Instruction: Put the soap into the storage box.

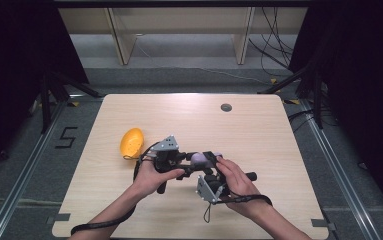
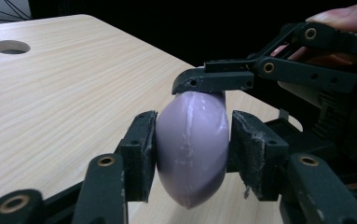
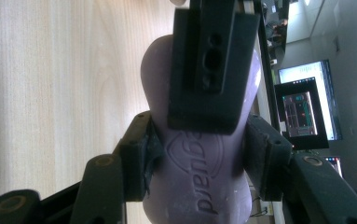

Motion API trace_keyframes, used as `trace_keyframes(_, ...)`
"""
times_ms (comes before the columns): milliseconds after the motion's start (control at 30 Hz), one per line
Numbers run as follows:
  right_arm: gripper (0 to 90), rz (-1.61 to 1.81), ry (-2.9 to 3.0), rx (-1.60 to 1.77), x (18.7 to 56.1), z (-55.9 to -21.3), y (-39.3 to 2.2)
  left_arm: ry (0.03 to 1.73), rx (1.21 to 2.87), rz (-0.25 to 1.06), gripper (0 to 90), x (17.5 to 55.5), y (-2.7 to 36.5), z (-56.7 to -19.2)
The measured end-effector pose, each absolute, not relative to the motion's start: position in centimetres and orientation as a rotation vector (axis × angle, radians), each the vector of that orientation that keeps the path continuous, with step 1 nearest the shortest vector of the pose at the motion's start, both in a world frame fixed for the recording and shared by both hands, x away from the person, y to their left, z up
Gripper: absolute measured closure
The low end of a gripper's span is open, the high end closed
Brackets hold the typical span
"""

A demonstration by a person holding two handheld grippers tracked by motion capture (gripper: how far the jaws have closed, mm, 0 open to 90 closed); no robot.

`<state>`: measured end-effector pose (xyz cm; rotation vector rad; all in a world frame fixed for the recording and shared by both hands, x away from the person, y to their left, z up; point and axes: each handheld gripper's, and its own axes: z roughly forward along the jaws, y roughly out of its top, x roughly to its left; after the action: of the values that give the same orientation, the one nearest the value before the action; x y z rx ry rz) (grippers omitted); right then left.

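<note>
Between the jaws of the left gripper (image 2: 192,154): one purple soap bar (image 2: 192,149), pinched across its narrow sides, long axis upright in that view, clear of the wooden table (image 2: 50,102). Right gripper (image 3: 197,158): likewise closed on the same bar, gripping crosswise to the left's hold, embossed face toward its camera. High view: both hands meet near the table's front centre, grippers nose to nose. Yellow dish (image 1: 131,142): just left of the left hand (image 1: 154,175).

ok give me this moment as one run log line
left gripper: shut on purple soap bar | right gripper: shut on same bar | bar: held above light wooden table | yellow oval dish: on table, untouched
</note>
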<state>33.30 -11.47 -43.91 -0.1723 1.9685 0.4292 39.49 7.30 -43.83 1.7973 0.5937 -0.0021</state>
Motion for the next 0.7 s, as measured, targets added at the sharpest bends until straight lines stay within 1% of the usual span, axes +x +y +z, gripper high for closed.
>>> trace_keyframes(133, 50.0, 0.447, 1.971, -0.147, 33.13, -43.97, -11.4, 0.596, 1.808, 0.008, 53.7, 39.45, 7.18, -43.8)
trace_keyframes(333, 50.0, 0.456, 1.965, -0.142, 32.99, -44.0, -11.46, 0.579, 1.805, -0.009, 54.3, 39.44, 7.17, -43.83)
trace_keyframes(367, 50.0, 0.459, 1.983, -0.085, 32.69, -44.1, -11.37, 0.585, 1.811, -0.006, 54.7, 39.38, 7.22, -43.78)
trace_keyframes(500, 50.0, 0.46, 1.979, -0.099, 32.75, -44.1, -11.38, 0.565, 1.813, -0.018, 57.7, 39.35, 7.34, -43.72)
trace_keyframes(600, 50.0, 0.469, 1.965, -0.084, 32.63, -44.11, -11.34, 0.575, 1.819, -0.011, 58.2, 39.23, 7.46, -43.61)
trace_keyframes(700, 50.0, 0.452, 1.951, -0.176, 32.98, -43.82, -11.36, 0.569, 1.824, -0.005, 58.4, 39.2, 7.58, -43.52)
